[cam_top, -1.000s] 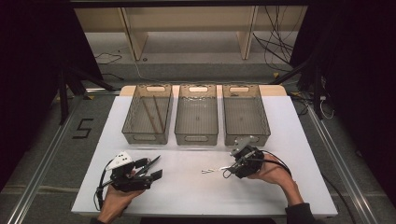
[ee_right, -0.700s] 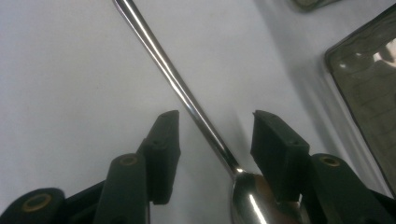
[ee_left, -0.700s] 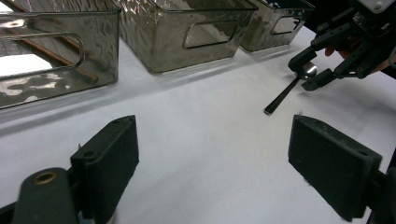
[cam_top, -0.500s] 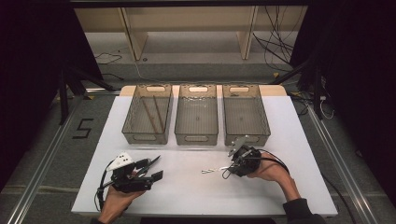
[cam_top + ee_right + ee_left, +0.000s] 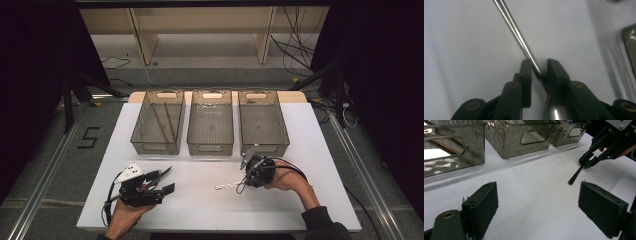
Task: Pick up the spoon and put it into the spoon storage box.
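A metal spoon point(image 5: 226, 186) lies on the white table point(image 5: 200, 210), in front of the middle bin. My right gripper point(image 5: 243, 184) reaches down over it. In the right gripper view, the spoon's handle point(image 5: 511, 22) runs up and to the left, and its neck sits between the jaws of my right gripper point(image 5: 539, 62). The jaws have just been closing. One pad touches the handle, and a small gap shows at the other. My left gripper point(image 5: 169, 181) rests at the front left, open point(image 5: 539, 195), with only bare table between its pads.
Three smoky clear bins stand in a row at the back: left point(image 5: 141, 120), middle point(image 5: 210, 148), right point(image 5: 285, 125). The left bin holds two chopsticks point(image 5: 165, 122). Open tabletop lies between the two hands, and the table's front edge is close to both forearms.
The right gripper's jaws have narrowed around the spoon's neck, and the hand has edged slightly left. The left hand and gripper have not moved.
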Tool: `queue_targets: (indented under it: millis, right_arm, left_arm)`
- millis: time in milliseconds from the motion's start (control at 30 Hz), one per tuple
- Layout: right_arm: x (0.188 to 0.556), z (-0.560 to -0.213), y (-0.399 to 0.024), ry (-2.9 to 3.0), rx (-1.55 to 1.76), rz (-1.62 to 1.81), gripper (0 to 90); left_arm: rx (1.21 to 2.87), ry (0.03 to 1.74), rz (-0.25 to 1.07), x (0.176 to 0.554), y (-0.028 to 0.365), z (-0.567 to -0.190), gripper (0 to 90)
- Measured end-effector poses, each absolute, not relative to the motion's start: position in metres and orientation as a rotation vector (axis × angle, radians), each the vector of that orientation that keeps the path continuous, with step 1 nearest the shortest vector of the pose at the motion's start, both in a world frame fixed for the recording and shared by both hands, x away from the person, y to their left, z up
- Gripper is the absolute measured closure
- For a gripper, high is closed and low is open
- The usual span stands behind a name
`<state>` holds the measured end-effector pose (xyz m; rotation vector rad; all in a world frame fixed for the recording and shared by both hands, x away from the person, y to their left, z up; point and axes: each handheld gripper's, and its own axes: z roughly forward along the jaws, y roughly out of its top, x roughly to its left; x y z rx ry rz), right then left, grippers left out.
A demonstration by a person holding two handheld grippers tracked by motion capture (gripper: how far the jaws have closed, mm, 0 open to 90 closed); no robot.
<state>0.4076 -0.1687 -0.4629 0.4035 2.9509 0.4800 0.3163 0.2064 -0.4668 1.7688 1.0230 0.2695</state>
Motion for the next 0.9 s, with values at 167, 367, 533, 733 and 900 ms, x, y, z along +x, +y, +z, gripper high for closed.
queue_targets:
  millis: [167, 367, 533, 733, 900]
  right_arm:
    - [0.404, -0.463, -0.167, 2.937, 0.364, 0.468, 78.2]
    - [0.403, -0.462, -0.168, 2.94, 0.339, 0.47, 80.1]
    - [0.402, -0.461, -0.169, 2.956, 0.312, 0.459, 81.1]
    - [0.397, -0.458, -0.17, 2.955, 0.28, 0.447, 84.2]
    - [0.392, -0.454, -0.171, 2.95, 0.297, 0.461, 86.0]
  left_arm:
    - [1.774, 1.022, 0.27, 0.316, 0.206, -0.467, 15.9]
    - [1.774, 1.025, 0.269, 0.317, 0.206, -0.467, 15.9]
    - [1.781, 1.023, 0.272, 0.317, 0.206, -0.467, 15.9]
    - [1.773, 1.029, 0.271, 0.317, 0.206, -0.468, 15.9]
    - [1.778, 1.029, 0.271, 0.317, 0.206, -0.467, 16.0]
